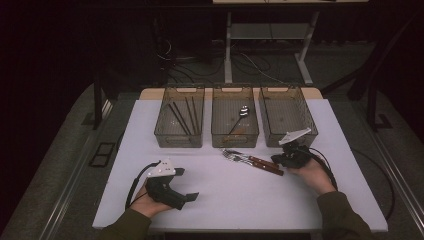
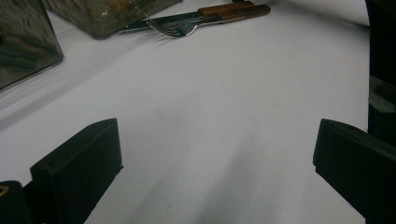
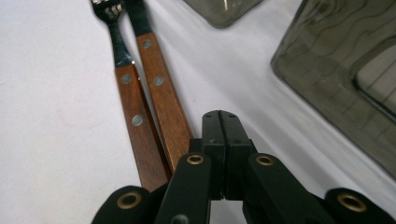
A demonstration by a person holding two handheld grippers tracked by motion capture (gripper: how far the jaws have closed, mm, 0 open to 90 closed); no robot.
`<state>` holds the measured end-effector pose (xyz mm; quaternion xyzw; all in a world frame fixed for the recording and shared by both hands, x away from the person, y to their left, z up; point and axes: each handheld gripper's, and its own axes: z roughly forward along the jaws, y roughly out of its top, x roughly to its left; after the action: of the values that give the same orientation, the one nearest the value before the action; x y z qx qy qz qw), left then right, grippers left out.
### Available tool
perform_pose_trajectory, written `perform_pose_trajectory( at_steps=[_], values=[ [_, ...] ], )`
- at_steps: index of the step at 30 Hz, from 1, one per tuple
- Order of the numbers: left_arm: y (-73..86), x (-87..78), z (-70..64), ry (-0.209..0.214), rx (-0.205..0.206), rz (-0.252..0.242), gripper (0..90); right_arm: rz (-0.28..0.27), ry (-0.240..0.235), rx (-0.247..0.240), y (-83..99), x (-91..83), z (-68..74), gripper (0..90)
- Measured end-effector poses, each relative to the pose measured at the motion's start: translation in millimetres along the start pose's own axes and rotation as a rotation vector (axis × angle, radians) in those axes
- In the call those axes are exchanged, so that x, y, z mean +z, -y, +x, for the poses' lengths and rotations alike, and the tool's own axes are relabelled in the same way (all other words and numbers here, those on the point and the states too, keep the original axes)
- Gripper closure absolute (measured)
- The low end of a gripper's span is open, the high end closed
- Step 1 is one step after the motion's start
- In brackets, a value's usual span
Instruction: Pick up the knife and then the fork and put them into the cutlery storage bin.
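From above, three see-through grey plastic bins [image 1: 235, 131] stand in a row on the white table [image 1: 225, 195]. Two forks with brown wooden handles [image 1: 255, 161] lie in front of the middle bin. The right gripper [image 1: 280, 159] sits just beside the handle ends. The left gripper [image 1: 186, 184] is well apart from them.

In the left gripper view, the jaws stand wide over bare table, with the forks [image 2: 205, 17] far ahead.

In the right gripper view, the jaws are pressed together, holding nothing, right next to the smooth handles [image 3: 149, 107] with round metal studs.
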<state>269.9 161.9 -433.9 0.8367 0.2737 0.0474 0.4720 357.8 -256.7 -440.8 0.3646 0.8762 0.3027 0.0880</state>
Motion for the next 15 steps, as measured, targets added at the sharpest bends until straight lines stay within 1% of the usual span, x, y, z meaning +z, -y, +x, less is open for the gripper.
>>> perform_pose_trajectory(
  at_steps=[3,9,15],
  values=[
    [0.0,0.3,-0.2,0.002,0.001,0.003,0.3,0.005,0.0,-0.005,1.2,-1.1,0.7,89.4],
    [0.0,0.5,-0.1,0.009,-0.001,0.003,0.3,0.015,-0.016,-0.008,3.9,-3.6,2.6,89.5],
    [-0.3,0.5,-0.2,0.015,-0.001,0.003,0.3,0.028,-0.037,-0.023,7.5,-6.8,7.2,89.5]
  ],
)
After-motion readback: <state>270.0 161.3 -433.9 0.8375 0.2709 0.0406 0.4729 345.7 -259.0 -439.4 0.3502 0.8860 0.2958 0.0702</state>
